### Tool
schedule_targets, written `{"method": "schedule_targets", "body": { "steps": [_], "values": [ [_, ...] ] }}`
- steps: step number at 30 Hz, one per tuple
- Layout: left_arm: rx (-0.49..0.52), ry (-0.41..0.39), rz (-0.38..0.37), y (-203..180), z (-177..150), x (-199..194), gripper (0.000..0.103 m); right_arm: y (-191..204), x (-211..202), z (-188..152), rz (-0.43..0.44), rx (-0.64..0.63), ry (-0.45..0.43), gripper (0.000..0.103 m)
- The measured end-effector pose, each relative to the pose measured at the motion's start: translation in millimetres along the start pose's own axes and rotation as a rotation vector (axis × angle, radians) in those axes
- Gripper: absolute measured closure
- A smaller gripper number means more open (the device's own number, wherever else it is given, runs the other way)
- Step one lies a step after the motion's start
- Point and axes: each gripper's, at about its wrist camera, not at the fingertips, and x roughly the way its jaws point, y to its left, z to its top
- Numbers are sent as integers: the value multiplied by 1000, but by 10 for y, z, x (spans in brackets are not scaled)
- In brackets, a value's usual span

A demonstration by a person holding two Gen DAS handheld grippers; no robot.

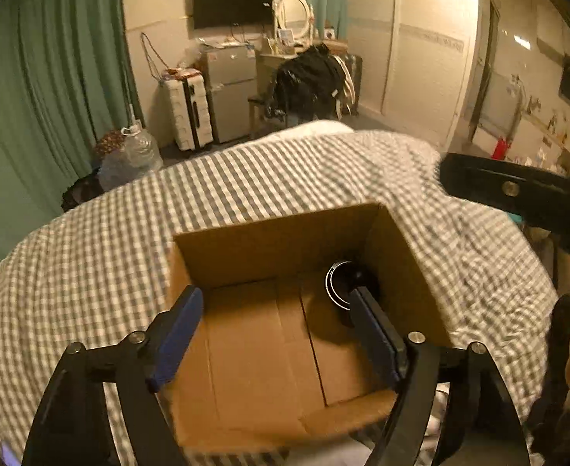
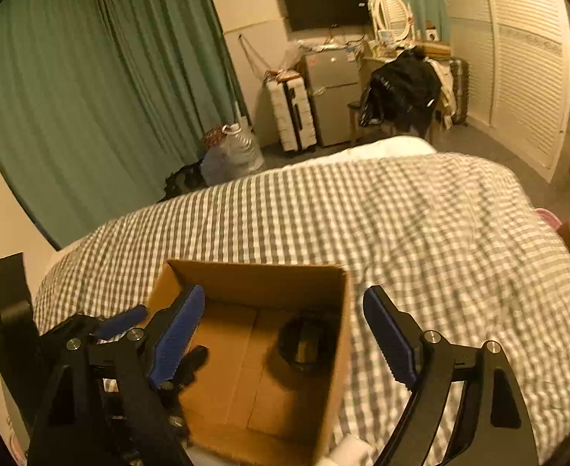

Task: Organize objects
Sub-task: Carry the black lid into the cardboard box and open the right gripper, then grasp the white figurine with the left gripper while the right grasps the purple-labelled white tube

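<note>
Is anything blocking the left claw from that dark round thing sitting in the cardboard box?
Nothing visible does. The left claw stands open over the open-topped cardboard box, and the dark round object lies on the box floor in the far right corner, just past the claw's right finger. The box wall beside it leaves little room.

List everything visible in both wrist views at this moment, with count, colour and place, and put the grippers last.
open brown cardboard box: one, on the bed, below both grippers
round black object with a shiny rim: one, inside the box, right far corner; what it is cannot be told
grey and white checked bedcover: one, over the bed
green curtains: along the left wall
black wall screen: one, far wall
white suitcase: one, upright beside the fridge
small grey fridge: one, under the screen
black garment on a chair: one, right of the fridge
left gripper: black with blue pads, open over the box
right gripper: same colours, open, astride the box's right wall
</note>
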Motion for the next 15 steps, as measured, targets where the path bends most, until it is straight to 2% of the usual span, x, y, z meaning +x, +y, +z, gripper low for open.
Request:
{"method": "schedule_targets", "body": {
  "steps": [4,10,15],
  "values": [
    [-14,-49,19,-10,17,-542,9,67,-615,26,-33,-23,-68,19],
    [-30,-122,47,9,-85,-1318,7,300,-1547,-183,-62,-63,-154,19],
    [-62,-145,78,44,-295,-1756,6,544,-2057,-492,-75,-99,-197,19]
  ]
}}
